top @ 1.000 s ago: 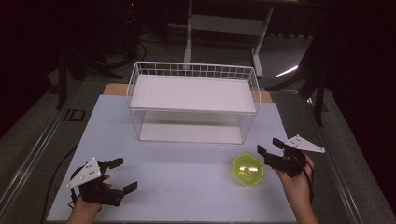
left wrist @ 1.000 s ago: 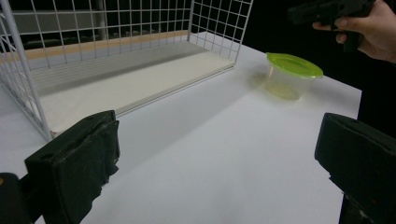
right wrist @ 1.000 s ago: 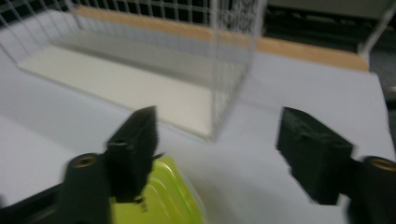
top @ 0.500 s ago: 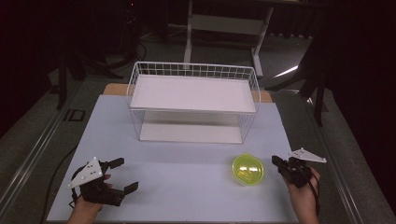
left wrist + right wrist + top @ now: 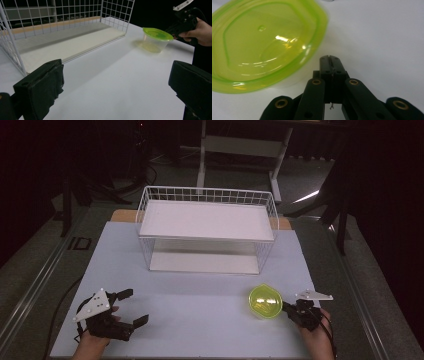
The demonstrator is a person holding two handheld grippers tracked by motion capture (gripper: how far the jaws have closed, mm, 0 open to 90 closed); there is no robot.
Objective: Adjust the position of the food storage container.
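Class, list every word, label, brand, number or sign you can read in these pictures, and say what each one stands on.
"ID": large pale letters on the dark floor mat left of the table, seen in the high view.
Green lid of the container: only moulded ridges, no readable text.
Wire basket and both tongs: no lettering to be seen.

Right gripper (image 5: 289, 308) closed, empty, beside green-lidded container (image 5: 265, 301); left gripper (image 5: 134, 306) open; wire basket (image 5: 207, 231) behind.
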